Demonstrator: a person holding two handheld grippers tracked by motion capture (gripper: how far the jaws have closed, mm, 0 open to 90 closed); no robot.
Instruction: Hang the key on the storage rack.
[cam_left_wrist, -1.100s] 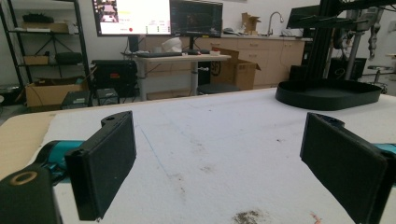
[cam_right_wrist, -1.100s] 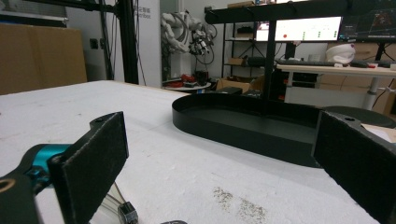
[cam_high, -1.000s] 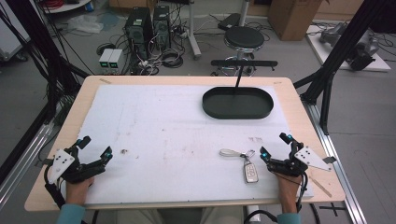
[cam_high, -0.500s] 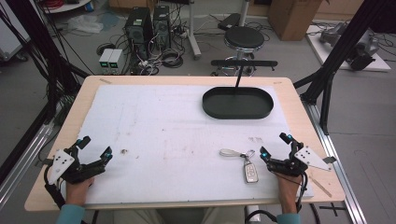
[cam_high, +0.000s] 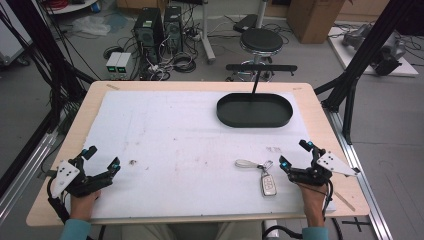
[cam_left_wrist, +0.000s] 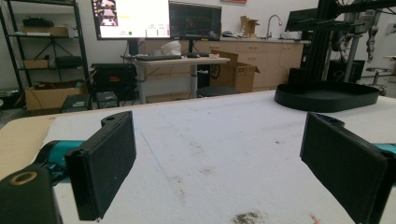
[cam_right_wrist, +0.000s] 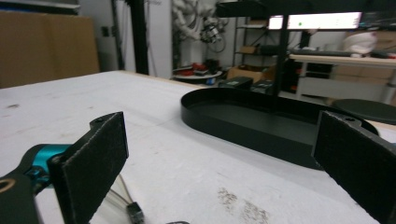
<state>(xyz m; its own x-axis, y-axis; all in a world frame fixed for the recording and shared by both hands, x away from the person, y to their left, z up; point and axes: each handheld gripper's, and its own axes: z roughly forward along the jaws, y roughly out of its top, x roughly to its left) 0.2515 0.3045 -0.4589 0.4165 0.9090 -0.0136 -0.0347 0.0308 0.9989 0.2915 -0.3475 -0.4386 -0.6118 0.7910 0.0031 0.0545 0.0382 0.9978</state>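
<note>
A black oval tray (cam_high: 254, 110) is sitting on the far right part of the desk (cam_high: 200, 87), its long axis running left to right; its floor is showing bare and dark, with nothing lying in it; in the right gripper view the tray (cam_right_wrist: 261, 126) is lying just ahead, between the two jaws, and in the left gripper view the tray (cam_left_wrist: 327, 96) is resting far off to the right.

A white mat (cam_high: 185, 145) is covering most of the desk, leaving a strip of pale wood showing along every edge; the broad middle of the mat is lying open, marked by faint smudges and one small dark speck (cam_high: 133, 161) near the left tongs.

A car key fob (cam_high: 268, 184) is lying flat on the mat near the front right, its long axis running toward and away from the person; a ring and a pale looped strap (cam_high: 247, 163) are trailing from its far end toward the left.

The left tongs (cam_high: 102, 158) are resting at the front left corner, jaws spread wide and gripping nothing; the right tongs (cam_high: 294, 154) are resting just right of the fob, apart from it, jaws also spread wide and gripping nothing; a hand (cam_high: 84, 204) is holding each from the near edge.
</note>
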